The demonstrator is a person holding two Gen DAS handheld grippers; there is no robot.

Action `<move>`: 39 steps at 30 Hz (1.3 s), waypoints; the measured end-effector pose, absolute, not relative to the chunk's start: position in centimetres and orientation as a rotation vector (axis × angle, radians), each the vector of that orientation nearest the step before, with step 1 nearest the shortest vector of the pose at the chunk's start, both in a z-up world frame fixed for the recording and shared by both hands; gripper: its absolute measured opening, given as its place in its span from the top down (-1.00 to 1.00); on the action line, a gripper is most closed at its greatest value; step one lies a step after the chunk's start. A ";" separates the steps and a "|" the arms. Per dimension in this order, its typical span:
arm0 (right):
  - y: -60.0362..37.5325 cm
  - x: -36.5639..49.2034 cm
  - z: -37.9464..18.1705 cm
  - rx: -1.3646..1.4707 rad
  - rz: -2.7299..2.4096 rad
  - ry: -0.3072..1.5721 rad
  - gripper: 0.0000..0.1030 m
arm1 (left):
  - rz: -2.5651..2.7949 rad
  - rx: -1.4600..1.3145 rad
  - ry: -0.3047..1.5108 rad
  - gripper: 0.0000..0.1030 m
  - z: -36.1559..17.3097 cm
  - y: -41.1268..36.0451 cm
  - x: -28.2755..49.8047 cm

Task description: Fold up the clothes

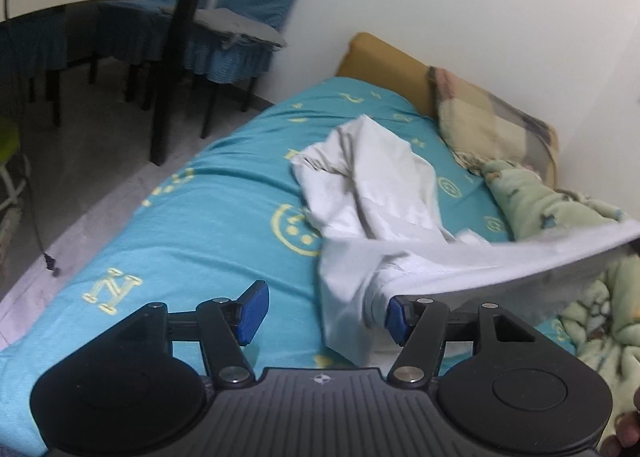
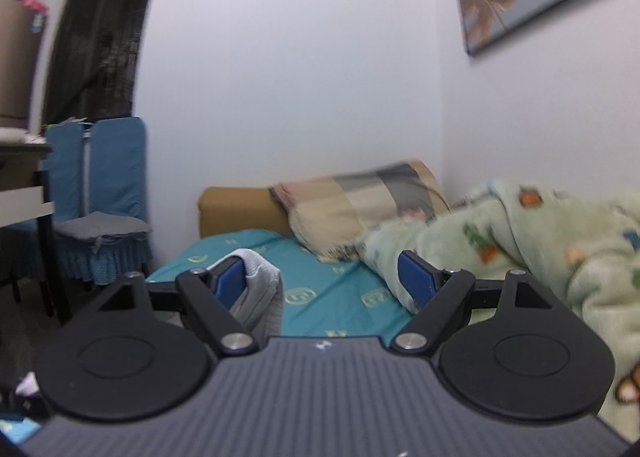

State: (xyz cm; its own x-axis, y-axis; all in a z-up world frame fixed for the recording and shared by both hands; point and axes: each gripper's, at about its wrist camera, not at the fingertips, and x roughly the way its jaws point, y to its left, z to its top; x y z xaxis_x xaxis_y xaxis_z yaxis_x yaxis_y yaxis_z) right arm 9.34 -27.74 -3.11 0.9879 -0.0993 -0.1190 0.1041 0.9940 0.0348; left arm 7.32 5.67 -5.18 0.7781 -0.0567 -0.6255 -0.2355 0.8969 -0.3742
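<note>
1. Ribbed dark-grey plastic housing sat closest to the lens in both views, with two round black discs and black link arms running out to blue, fine-grained rubber pads.
2. Left tongs [image 1: 324, 315] stood well apart. Nothing was pinched between them; a corner of the white garment [image 1: 372, 193] hung against the right-hand pad [image 1: 396, 317], but the other pad was clear of it.
3. That garment was thin, soft, creased cotton-looking cloth, crumpled in a heap on the bed [image 1: 192, 225]. One edge was stretched off toward the right border of the left wrist view, blurred and cut off there, so I couldn't tell what held it up.
4. Right tongs [image 2: 330, 281] were spread wide too. A fold of whitish-grey cloth [image 2: 262, 293] draped over the left pad [image 2: 229, 284] and hung down in front of it; not squeezed as far as I could see.
5. Bed sheet was smooth teal fabric with yellow printed letters and circles.
6. Fluffy pale-green blanket [image 2: 540, 253] with cartoon patches was bunched along the wall side, next to a checked beige pillow [image 2: 360, 201].
7. Blue-covered chair [image 1: 240, 25] with a frilled skirt stood on the floor past the bed, partly hidden.
8. Right wrist view was soft and blurry throughout.
</note>
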 end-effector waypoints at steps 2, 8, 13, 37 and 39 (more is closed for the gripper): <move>-28.5 10.0 -3.5 0.077 -0.111 0.164 -0.59 | 0.110 -0.471 0.652 -0.26 -4.9 6.0 7.2; -29.2 13.3 -5.9 0.058 -0.096 0.411 -0.59 | 0.142 -0.458 0.610 -0.26 -4.3 6.3 7.4; -30.6 15.1 -8.6 0.177 -0.015 0.649 -0.60 | 0.190 -0.461 0.578 -0.24 -4.1 6.7 7.7; -25.6 8.5 -5.2 -0.062 -0.036 0.265 -0.65 | 0.203 -0.435 0.337 -0.22 -0.6 7.2 3.5; -24.6 9.1 -5.5 -0.113 0.000 0.358 -0.65 | 0.213 -0.388 0.303 -0.22 0.0 6.8 2.9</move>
State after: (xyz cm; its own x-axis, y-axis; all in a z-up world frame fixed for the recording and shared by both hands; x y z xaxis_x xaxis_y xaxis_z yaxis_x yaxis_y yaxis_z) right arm 9.08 -24.61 -5.50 0.9368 -0.0199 -0.3494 -0.0201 0.9937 -0.1105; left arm 2.91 6.75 -0.04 0.9330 0.1452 -0.3293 -0.2601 0.9043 -0.3384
